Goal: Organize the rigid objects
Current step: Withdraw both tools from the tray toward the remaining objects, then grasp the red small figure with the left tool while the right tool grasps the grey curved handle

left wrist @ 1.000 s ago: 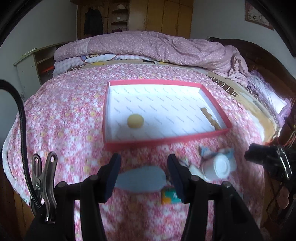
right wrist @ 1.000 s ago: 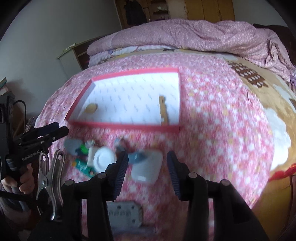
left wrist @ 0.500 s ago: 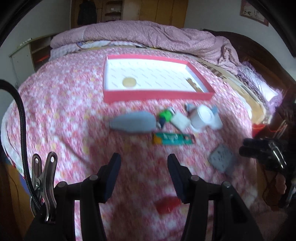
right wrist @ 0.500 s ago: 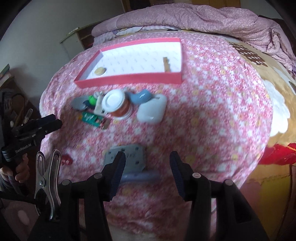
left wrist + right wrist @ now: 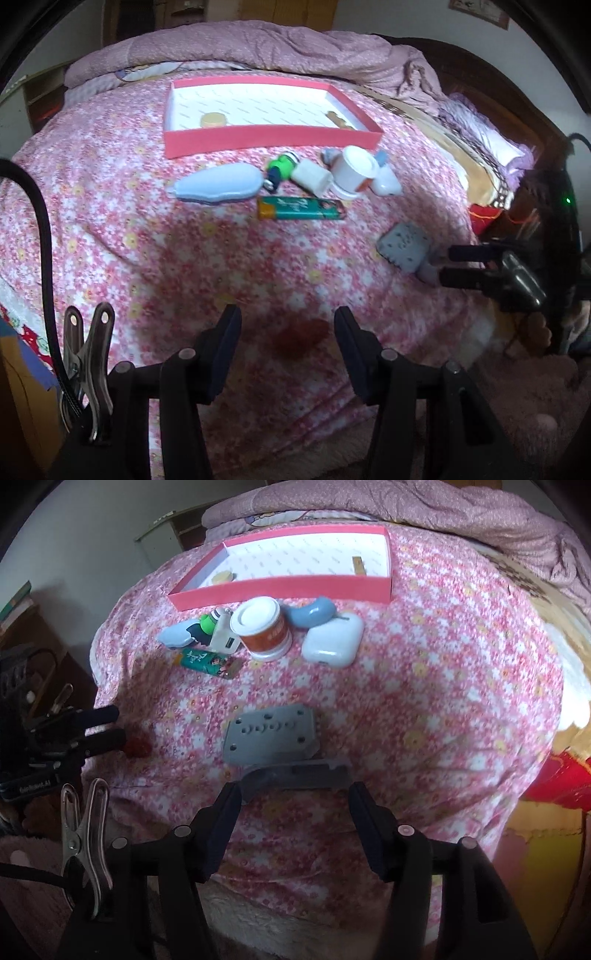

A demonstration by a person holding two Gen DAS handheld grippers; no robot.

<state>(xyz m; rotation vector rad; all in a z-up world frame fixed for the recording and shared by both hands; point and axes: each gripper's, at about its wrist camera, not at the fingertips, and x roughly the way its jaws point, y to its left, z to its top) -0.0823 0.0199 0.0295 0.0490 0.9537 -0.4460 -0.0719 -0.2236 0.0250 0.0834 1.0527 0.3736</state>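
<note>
We are working over a bed spread with a pink flowered quilt (image 5: pixel 110 206), a rumpled mauve duvet heaped at its far end.

Nearest us, our left gripper (image 5: pixel 287 328) hangs over the quilt's near edge with its jaws spread and nothing between them. A small red object (image 5: pixel 301 338), too blurred to name, lies on the cloth right below the gap, so we judge it the likely next pick.

Our right gripper (image 5: pixel 293 801) is opening. Its tips frame a grey part with a handle-like bar (image 5: pixel 295 771) that lies just ahead of them, and we cannot tell whether the left pad brushes the bar's end; the pads do not press on it. The part's flat grey plate (image 5: pixel 271 734), dotted with holes, lies beyond the bar.

Farther out sits the loose cluster waiting to be sorted, packed close together. It holds a green lighter (image 5: pixel 301 208), a pale blue oval case (image 5: pixel 218 182), a green-capped toy (image 5: pixel 282 166), a white charger block (image 5: pixel 312 177), a white-lidded cup (image 5: pixel 264 627) standing upright, a white earbud case (image 5: pixel 332 640) and a blue curved piece (image 5: pixel 310 611).

Just behind them is the red-walled tray (image 5: pixel 269 142), plainly the destination. It already holds a round yellow disc (image 5: pixel 213 119) on one side and a slim wooden piece (image 5: pixel 357 565) on the other, so most of the job remains.
</note>
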